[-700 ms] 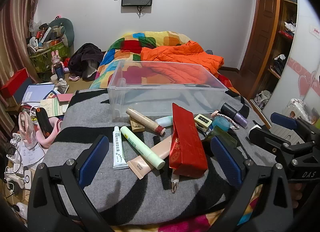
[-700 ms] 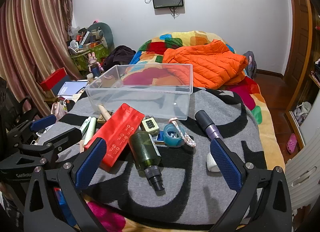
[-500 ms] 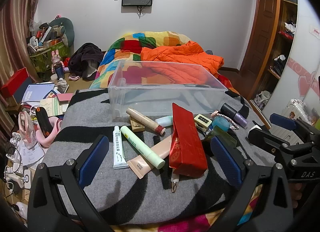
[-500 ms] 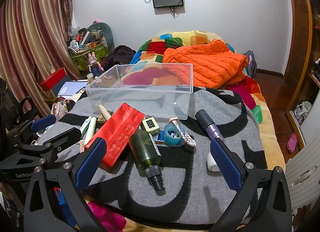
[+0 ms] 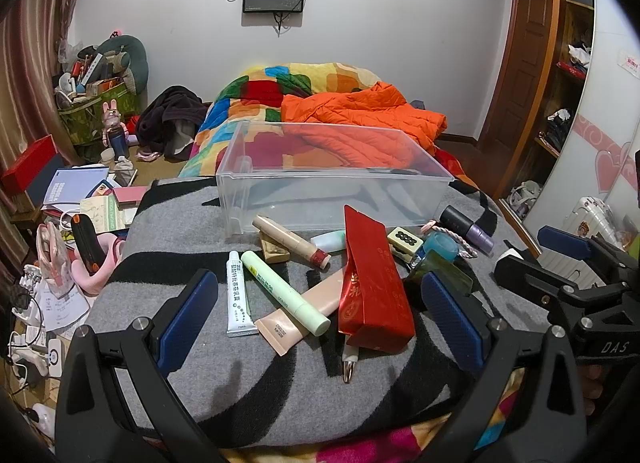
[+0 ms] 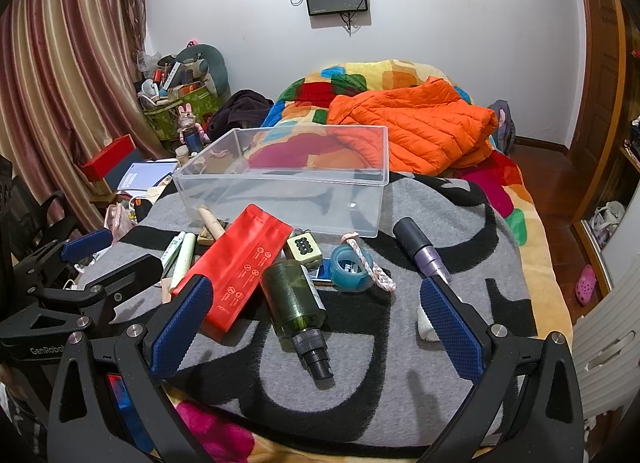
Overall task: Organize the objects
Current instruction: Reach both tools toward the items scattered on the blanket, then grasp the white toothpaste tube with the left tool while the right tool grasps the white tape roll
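A clear plastic bin [image 5: 332,183] [image 6: 288,191] stands empty on a grey and black blanket [image 5: 168,223] [image 6: 460,347]. In front of it lie a red pouch [image 5: 372,283] [image 6: 240,263], a white tube [image 5: 239,295], a pale green tube [image 5: 284,287], a beige tube [image 5: 304,313], a tan stick [image 5: 290,239], a green spray bottle [image 6: 296,303], a mahjong tile [image 6: 305,249], a blue tape roll [image 6: 352,267] and a purple bottle [image 6: 420,249]. My left gripper [image 5: 320,315] hovers open over the tubes. My right gripper [image 6: 316,323] hovers open over the green bottle. Neither holds anything.
An orange jacket [image 6: 412,131] and a colourful quilt [image 5: 256,103] lie behind the bin. Books, boxes and bags [image 5: 72,199] crowd the floor at the left. A wardrobe [image 5: 568,75] and a white suitcase [image 5: 592,219] stand at the right.
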Motion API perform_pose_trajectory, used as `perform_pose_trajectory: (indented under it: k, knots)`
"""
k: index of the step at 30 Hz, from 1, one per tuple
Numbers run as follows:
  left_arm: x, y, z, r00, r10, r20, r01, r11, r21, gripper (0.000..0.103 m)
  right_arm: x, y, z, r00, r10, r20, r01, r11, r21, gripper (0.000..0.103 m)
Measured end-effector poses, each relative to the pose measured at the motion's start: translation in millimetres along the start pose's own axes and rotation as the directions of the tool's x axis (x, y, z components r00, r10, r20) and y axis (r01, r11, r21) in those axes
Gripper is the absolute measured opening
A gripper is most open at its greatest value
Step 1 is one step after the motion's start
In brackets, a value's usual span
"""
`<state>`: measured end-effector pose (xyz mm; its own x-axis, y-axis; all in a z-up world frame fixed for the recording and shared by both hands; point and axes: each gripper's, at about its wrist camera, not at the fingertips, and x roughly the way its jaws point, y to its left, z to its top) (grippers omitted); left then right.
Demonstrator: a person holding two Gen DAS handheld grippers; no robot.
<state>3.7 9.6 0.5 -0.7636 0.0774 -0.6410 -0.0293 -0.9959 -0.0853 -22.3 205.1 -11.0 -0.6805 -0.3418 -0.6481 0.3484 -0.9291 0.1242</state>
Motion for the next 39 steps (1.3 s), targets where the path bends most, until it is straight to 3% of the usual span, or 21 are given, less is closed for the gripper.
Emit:
perform_pose_trajectory:
  k: [16,17,19,25,30,39]
  knots:
    - [-4.3,7.2,-4.3,1.0,-0.008,0.006,0.009,1.0,-0.022,0.102,4.8,0.4,-3.5,1.0,0.022,-0.013,-0.022,1.0,-0.018,0.103]
    - [-4.9,8.6,-4.9,1.0,-0.006,0.007,0.006,1.0,-0.024,0.1,4.7,-1.1,-3.6,1.0,0.022,-0.012,-0.023,1.0,-0.018,0.103]
    - [-3.5,13.0,-5.5,1.0,0.004,-0.005,-0.004,1.0,-0.026,0.084,4.2,-5.4,-4.3,1.0,0.011,-0.005,-0.011,1.0,-0.013,0.102]
    - [4.5,39.8,-9.2,0.998,0.042,-0.039,-0.045,0.995,-0.084,0.082,3.6,-31.1,-4.8,0.999,-0.043,0.002,0.043,0.998,0.034,0.099]
    - [19.0,59.6,-8.6,0.994,0.077,-0.072,-0.086,0.988,-0.125,0.078,11.1,-59.3,-7.6,0.994,-0.103,-0.029,0.106,0.991,0.088,0.089]
    - [62.2,77.6,-15.3,0.976,0.136,-0.169,-0.158,0.979,-0.127,0.052,25.7,-88.7,-23.0,0.983,-0.159,-0.096,0.171,0.976,0.135,0.076]
